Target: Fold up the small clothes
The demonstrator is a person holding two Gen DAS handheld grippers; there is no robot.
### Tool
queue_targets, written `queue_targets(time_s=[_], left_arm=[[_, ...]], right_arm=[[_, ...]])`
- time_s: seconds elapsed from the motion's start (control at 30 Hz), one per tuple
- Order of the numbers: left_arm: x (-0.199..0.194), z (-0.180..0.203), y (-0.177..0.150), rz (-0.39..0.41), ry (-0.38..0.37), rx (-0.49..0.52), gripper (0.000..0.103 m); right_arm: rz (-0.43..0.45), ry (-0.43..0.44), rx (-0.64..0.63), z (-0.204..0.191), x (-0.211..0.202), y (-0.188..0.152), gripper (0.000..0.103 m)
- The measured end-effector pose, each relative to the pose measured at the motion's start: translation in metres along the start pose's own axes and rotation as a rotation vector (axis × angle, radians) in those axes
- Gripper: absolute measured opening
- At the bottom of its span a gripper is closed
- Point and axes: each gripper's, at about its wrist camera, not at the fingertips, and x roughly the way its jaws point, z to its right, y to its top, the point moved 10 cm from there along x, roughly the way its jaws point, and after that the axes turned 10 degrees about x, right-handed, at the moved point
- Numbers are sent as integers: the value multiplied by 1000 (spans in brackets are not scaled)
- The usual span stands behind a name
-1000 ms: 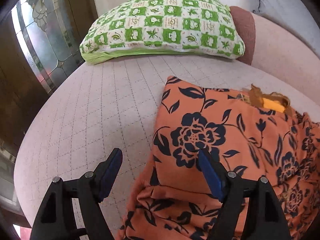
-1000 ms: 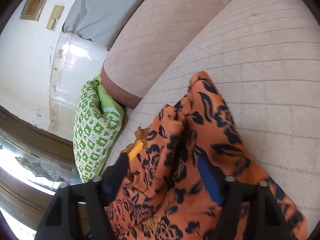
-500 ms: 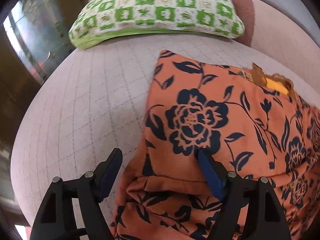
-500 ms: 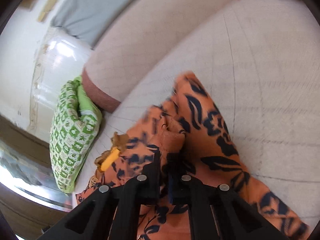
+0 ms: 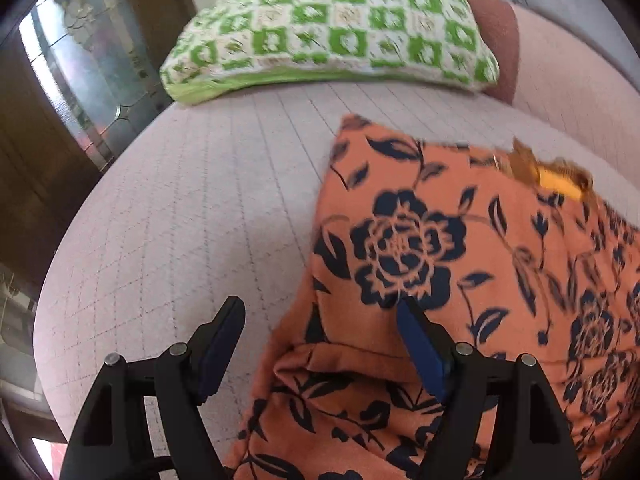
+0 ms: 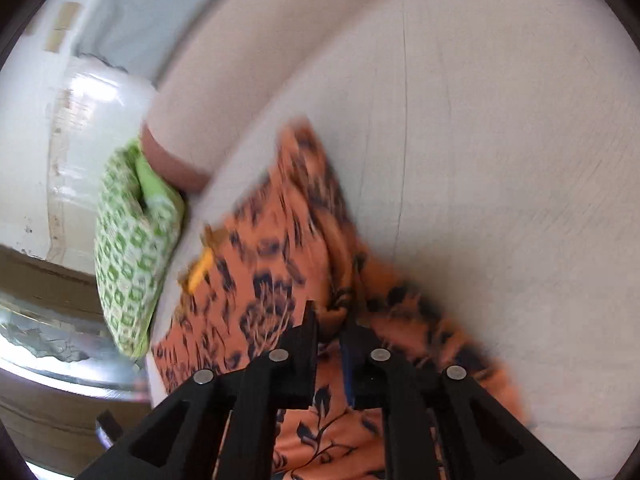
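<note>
An orange garment with a dark blue flower print (image 5: 460, 248) lies partly folded on the pale pink quilted seat (image 5: 192, 216). A yellow-orange bit of cloth (image 5: 556, 180) peeks out at its far edge. My left gripper (image 5: 320, 320) is open, its right finger over the garment's near left edge, its left finger over bare seat. In the right wrist view the garment (image 6: 272, 264) lies below my right gripper (image 6: 330, 322), which is shut on a raised fold of it.
A green and white checked pillow (image 5: 332, 28) lies at the far end of the seat, against a brown-edged backrest (image 5: 496, 36). It also shows in the right wrist view (image 6: 132, 248). A leaded glass door (image 5: 76, 80) stands to the left.
My right gripper has shut on a fold of the garment and drawn it up and back. My left gripper stays open and has shifted slightly over the garment's left edge.
</note>
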Motion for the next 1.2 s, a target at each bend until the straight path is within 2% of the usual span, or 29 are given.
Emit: queue_targets(time_s=[0.07, 0.13, 0.2, 0.3, 0.33, 0.4, 0.47, 0.53, 0.57, 0.63, 0.73, 0.8, 0.87, 0.93, 1.03, 1.13, 1.2], left_arm=[[-5, 5, 3, 17, -17, -4, 79], [-9, 15, 3, 25, -35, 11, 79], [-8, 26, 2, 23, -51, 33, 79], [2, 39, -5, -16, -57, 71, 81], [8, 43, -9, -40, -51, 92, 85], [8, 44, -9, -26, -20, 111, 90], [10, 44, -8, -39, -31, 102, 91], [15, 40, -9, -53, -35, 76, 103], [18, 37, -10, -59, -36, 57, 103], [24, 35, -13, -76, -94, -11, 103], [23, 36, -12, -70, -88, 8, 103], [23, 36, -13, -55, -89, 7, 103], [23, 38, -13, -44, -94, 10, 103], [21, 40, -15, -45, -108, 27, 103], [16, 33, -11, -91, -114, 53, 103], [-4, 26, 7, 6, -88, 24, 103], [-15, 32, 16, 53, -103, 31, 103]], right_arm=[[135, -8, -49, -4, -23, 13, 15], [173, 32, -87, -15, -31, 15, 15], [143, 72, -114, -27, -26, 11, 15], [74, 55, -135, -31, -5, -2, 15], [13, 5, -131, -24, 12, -8, 15], [-100, -102, -96, 0, 42, -22, 13], [-96, -60, -61, 2, 43, -21, 13], [-88, -63, -94, -8, 35, -20, 14], [-67, -43, -113, -14, 32, -19, 14], [-38, -17, -157, -27, 28, -23, 14], [-76, 30, -198, -44, 36, -39, 14], [-112, 22, -207, -44, 48, -49, 14], [-184, -31, -210, -32, 64, -63, 14], [-154, -38, -227, -33, 69, -64, 14], [-145, -59, -247, -39, 67, -65, 14], [-120, -19, -272, -52, 62, -67, 14], [-91, 17, -307, -62, 53, -67, 14]])
